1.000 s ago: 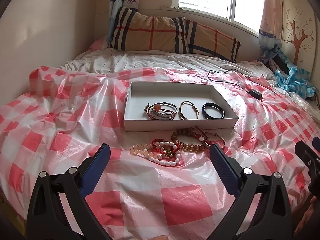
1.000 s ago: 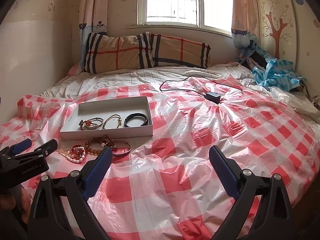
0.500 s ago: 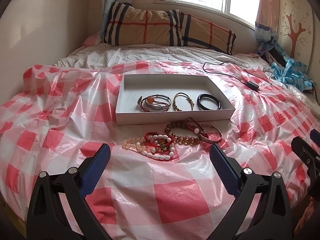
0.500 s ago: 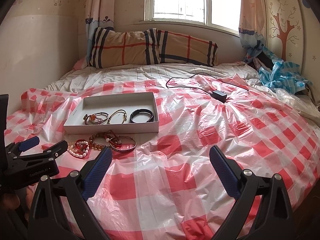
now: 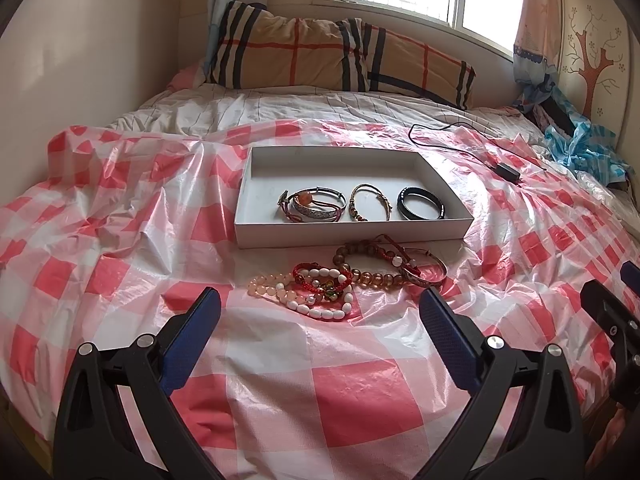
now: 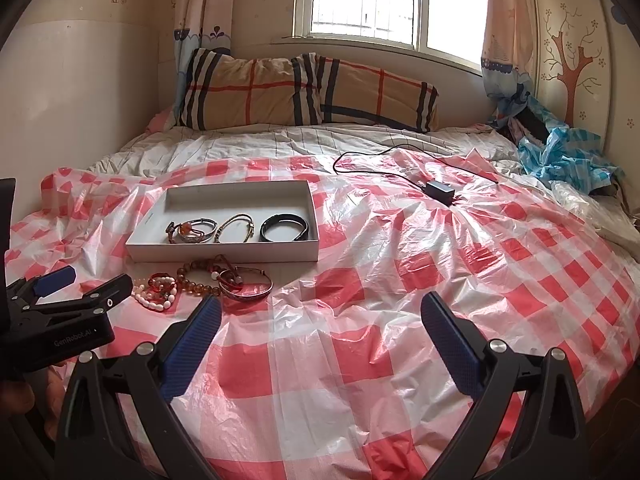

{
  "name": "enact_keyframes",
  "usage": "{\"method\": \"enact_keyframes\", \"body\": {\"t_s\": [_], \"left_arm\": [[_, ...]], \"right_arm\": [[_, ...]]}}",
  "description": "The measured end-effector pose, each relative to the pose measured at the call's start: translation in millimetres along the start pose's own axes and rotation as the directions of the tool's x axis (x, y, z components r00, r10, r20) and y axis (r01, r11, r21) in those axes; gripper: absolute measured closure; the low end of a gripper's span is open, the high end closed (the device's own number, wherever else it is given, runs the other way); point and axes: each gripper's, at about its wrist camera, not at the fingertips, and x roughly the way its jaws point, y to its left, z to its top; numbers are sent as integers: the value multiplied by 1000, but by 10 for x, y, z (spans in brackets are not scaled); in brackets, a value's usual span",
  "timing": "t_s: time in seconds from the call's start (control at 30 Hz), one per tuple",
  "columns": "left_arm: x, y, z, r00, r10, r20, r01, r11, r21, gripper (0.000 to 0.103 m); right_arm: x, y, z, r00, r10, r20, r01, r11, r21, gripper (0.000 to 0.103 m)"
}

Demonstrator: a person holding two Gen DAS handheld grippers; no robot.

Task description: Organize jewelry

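Observation:
A shallow white box [image 5: 256, 204] [image 6: 148, 224] lies on the red-checked plastic sheet on the bed. Inside it rest a silver bangle with a red cord [image 5: 314, 208], a thin gold bracelet [image 5: 370, 202] and a black band [image 5: 420, 203] [image 6: 284, 228]. In front of the box lies a loose heap: white and pink bead strands [image 5: 320, 306], a brown bead bracelet [image 5: 368, 276] and a metal bangle [image 5: 426, 272] [image 6: 246, 288]. My left gripper [image 5: 318, 316] [image 6: 84, 280] hovers open just short of the heap. My right gripper [image 6: 320, 320] hangs open over bare sheet to the right.
A black charger with its cable [image 6: 440, 192] lies on the sheet behind and right of the box. Plaid pillows [image 6: 304, 92] line the headboard wall under the window. Crumpled blue plastic [image 6: 560, 156] sits at the far right. A wall borders the bed's left side.
Both grippers have moved forward toward the box and heap, so the jewelry looks larger and nearer. Neither gripper has taken hold of anything.

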Motion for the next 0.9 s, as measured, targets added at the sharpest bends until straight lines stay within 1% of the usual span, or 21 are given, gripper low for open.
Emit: {"method": "enact_keyframes", "body": {"t_s": [0.9], "left_arm": [[25, 62, -22, 1000, 2, -9, -2, 1000, -6, 8]], "right_arm": [[36, -48, -8, 1000, 3, -18, -3, 1000, 6, 7]]}}
